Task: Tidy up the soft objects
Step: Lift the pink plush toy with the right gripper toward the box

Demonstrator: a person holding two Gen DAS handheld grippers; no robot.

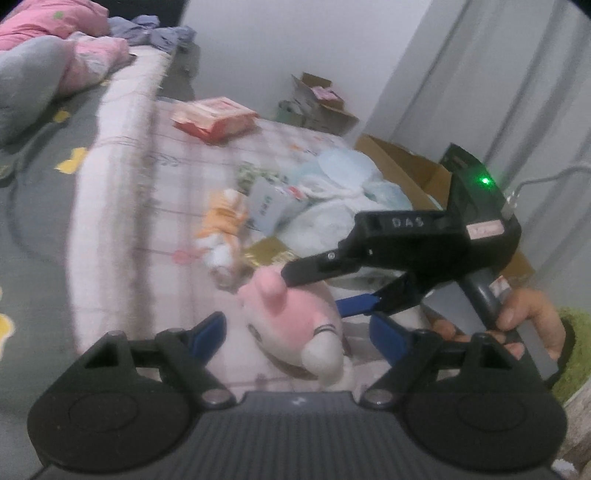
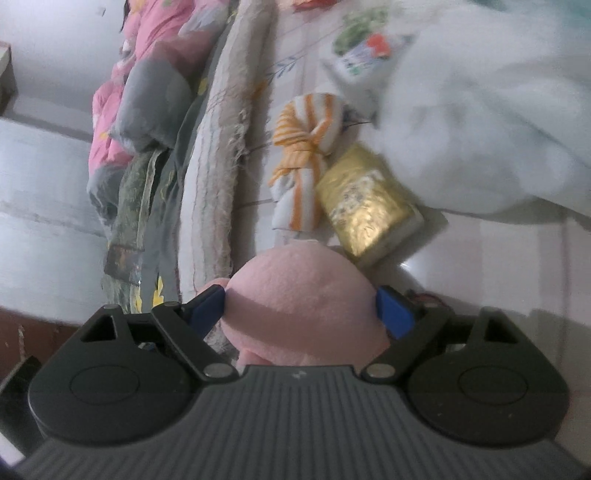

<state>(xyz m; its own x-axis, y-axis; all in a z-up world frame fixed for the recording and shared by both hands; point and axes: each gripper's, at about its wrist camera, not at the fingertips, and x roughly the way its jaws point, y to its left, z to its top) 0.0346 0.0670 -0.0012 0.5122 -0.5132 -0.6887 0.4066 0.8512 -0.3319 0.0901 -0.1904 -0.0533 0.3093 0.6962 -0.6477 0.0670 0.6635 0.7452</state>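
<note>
A pink and white plush toy (image 1: 295, 321) lies on the checked bedsheet (image 1: 155, 229). My left gripper (image 1: 297, 332) is open around it, with a gap showing at each blue pad. The right gripper (image 1: 314, 291), held by a hand (image 1: 532, 317), reaches in from the right and straddles the toy's ear. In the right wrist view the plush toy's pink head (image 2: 303, 295) fills the space between the wide-open right gripper (image 2: 301, 310) pads without visible squeezing. Beyond lie an orange-striped cloth bundle (image 2: 306, 158) and a big pale blue plush (image 2: 480, 110).
A gold packet (image 2: 365, 206) lies beside the bundle and a red packet (image 1: 214, 118) farther back. Cardboard boxes (image 1: 406, 166) stand by the wall. A pink quilt (image 1: 55, 22) and grey pillow (image 1: 26, 85) sit at the far left. Green carpet (image 1: 576, 350) shows at right.
</note>
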